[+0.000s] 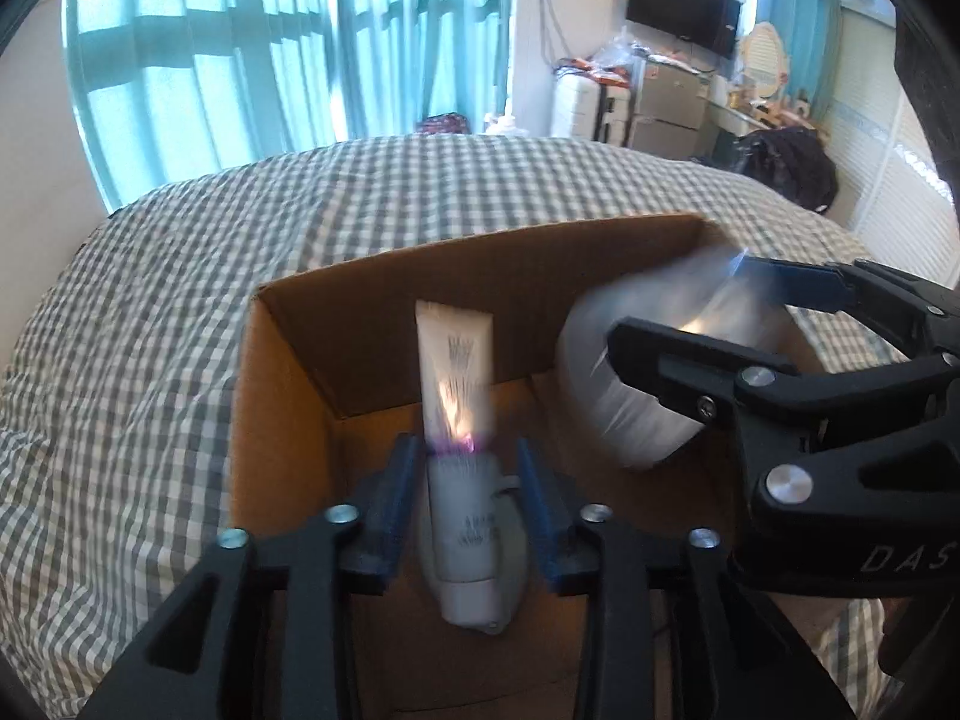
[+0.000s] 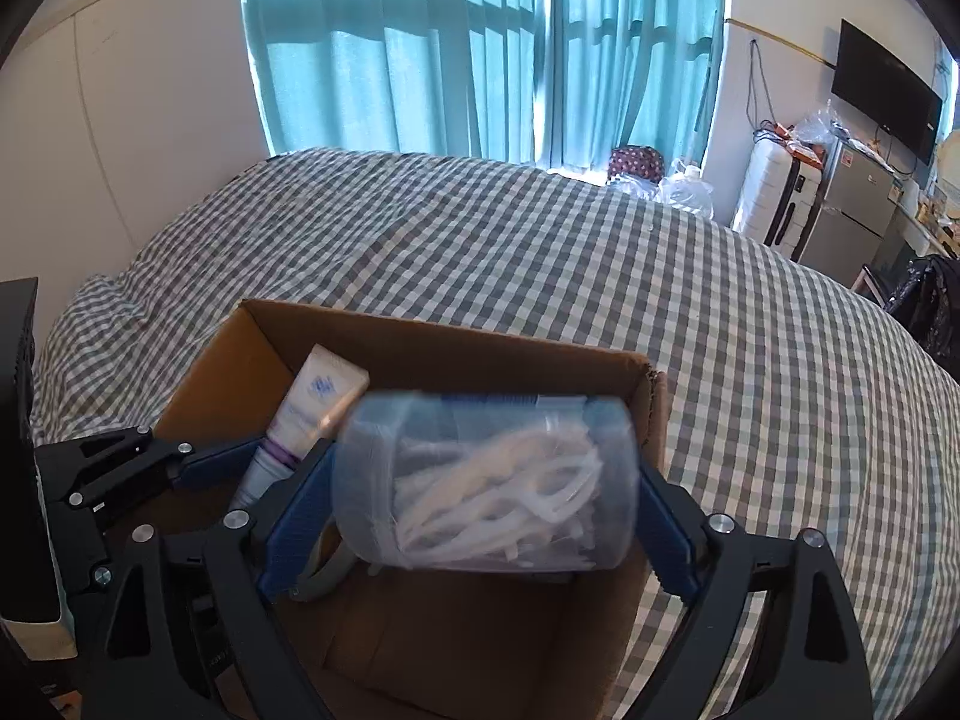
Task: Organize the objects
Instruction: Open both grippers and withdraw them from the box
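An open cardboard box (image 1: 288,396) (image 2: 456,342) sits on the checked bed. A white tube (image 1: 459,450) (image 2: 300,420) lies inside it, leaning on the far wall. My left gripper (image 1: 468,504) (image 2: 240,456) is open, its blue pads either side of the tube without touching it. My right gripper (image 2: 480,516) (image 1: 684,306) is shut on a clear round jar of white floss picks (image 2: 486,480) (image 1: 642,384) and holds it over the box's right side. A grey object (image 1: 510,546) lies under the tube; what it is cannot be told.
The grey-and-white checked bedspread (image 2: 540,252) surrounds the box. Teal curtains (image 2: 480,42) hang behind the bed. A white suitcase (image 2: 774,198), a small fridge (image 2: 852,204) and a wall TV (image 2: 888,90) stand at the far right. A black bag (image 1: 786,162) rests at the bed's right edge.
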A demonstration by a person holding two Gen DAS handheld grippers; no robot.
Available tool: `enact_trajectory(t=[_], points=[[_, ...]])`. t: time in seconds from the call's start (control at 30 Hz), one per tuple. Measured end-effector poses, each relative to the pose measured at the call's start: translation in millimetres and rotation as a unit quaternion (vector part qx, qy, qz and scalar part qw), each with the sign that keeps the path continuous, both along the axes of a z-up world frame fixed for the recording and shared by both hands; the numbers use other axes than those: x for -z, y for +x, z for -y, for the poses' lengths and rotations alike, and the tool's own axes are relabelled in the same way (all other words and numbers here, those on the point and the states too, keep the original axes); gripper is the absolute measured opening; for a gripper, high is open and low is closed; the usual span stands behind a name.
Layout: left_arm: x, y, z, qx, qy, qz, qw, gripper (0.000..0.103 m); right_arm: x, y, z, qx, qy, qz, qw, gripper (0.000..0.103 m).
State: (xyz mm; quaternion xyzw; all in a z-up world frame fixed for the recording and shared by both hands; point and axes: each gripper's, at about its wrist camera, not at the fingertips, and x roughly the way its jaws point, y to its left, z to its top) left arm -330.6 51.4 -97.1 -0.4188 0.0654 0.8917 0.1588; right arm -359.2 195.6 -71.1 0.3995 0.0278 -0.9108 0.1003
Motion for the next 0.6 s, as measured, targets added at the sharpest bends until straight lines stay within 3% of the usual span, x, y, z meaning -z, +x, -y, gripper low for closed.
enact_trajectory(t=[0.07,0.1,0.3,0.5,0.6], points=[[-3.8,1.7,-6.5,0.001,-0.018,-0.012,0.9998,0.074,-8.1,4.2,-2.0,0.004,-0.009,-0.011,1.0,0.103],[-6.7,2.4,-7.6,-0.003,-0.03,-0.023,0.9993,0.087,-12.5,6.6,-2.5,0.008,-0.01,-0.018,1.0,0.103],[-34.1,13.2,-3.9,-0.012,-0.031,-0.055,0.9979,0.091,-52.1,21.8,-10.3,0.015,-0.01,-0.056,0.998,0.103],[-86.6,38.5,15.7,-0.047,0.007,-0.106,0.9933,0.103,-103.0,54.8,-25.1,0.035,-0.008,-0.096,0.995,0.103],[-114.3,61.1,22.4,-0.058,0.025,-0.141,0.988,0.103,-130.3,82.2,-30.4,0.037,-0.001,-0.12,0.992,0.103]])
